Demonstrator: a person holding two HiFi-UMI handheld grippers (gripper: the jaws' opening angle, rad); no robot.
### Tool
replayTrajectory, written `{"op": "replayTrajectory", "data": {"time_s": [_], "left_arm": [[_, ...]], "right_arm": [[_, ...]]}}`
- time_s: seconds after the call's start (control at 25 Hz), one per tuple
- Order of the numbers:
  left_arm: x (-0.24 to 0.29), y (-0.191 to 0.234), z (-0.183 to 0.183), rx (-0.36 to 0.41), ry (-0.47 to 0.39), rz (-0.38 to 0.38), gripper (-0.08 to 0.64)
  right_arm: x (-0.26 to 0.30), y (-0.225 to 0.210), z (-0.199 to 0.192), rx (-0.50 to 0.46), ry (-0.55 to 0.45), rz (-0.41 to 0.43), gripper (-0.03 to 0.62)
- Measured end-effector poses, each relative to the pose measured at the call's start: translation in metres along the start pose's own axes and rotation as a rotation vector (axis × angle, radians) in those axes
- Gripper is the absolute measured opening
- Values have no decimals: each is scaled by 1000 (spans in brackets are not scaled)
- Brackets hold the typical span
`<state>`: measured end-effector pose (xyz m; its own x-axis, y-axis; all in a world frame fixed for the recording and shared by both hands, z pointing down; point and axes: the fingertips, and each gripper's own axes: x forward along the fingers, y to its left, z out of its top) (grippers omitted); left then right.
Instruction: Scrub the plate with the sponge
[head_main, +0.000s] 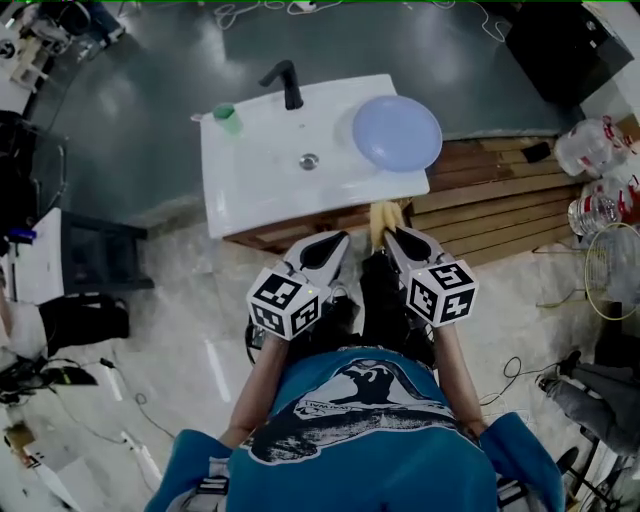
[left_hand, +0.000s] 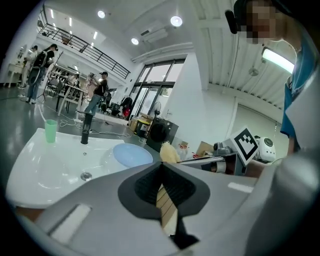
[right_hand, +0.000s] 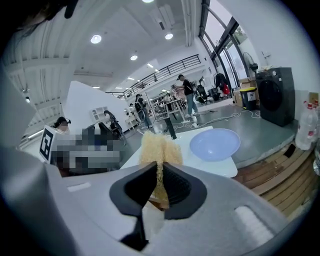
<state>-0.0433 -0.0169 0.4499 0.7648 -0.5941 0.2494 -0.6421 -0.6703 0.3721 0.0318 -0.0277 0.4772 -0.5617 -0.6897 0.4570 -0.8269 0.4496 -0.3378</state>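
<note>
a: head view. where's the task stuff?
b: plate (head_main: 397, 132), pale blue, sits on the right part of the white sink (head_main: 255, 175), near the front right corner. sponge (head_main: 382, 218) is yellow, clamped in the right gripper (head_main: 391, 233), short of the sink's front edge and apart from the plate. left gripper (head_main: 344, 238) is just beside it.
a: left gripper view?
b: its 2 jaws are pressed together with nothing between them. plate lies ahead on the sink, round, shallow, looks clean and smooth. green cup (left_hand: 50, 131) and black faucet (left_hand: 85, 129) are further back.
a: right gripper view?
b: jaws are squeezed on the sponge's lower part, and a coarse, fibrous tuft sticks out past the tips. plate (right_hand: 215, 144) is ahead and to the right.
a: step in hand?
b: my read is it's the approach, no scrubbing yet. to do it well, keep the squeeze firm and land the free tuft flat on the plate's inside. the plate looks loose and slick, so it may slide. the left gripper would need to open to pin the rim.
</note>
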Motion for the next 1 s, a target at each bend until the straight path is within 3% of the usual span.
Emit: {"op": "replayTrajectory", "data": {"time_s": [1.0], "left_arm": [[-34,-27,-15,-9,-20,-18,12]], "right_arm": [[-20,37,-20,-66,8,11,32]]}}
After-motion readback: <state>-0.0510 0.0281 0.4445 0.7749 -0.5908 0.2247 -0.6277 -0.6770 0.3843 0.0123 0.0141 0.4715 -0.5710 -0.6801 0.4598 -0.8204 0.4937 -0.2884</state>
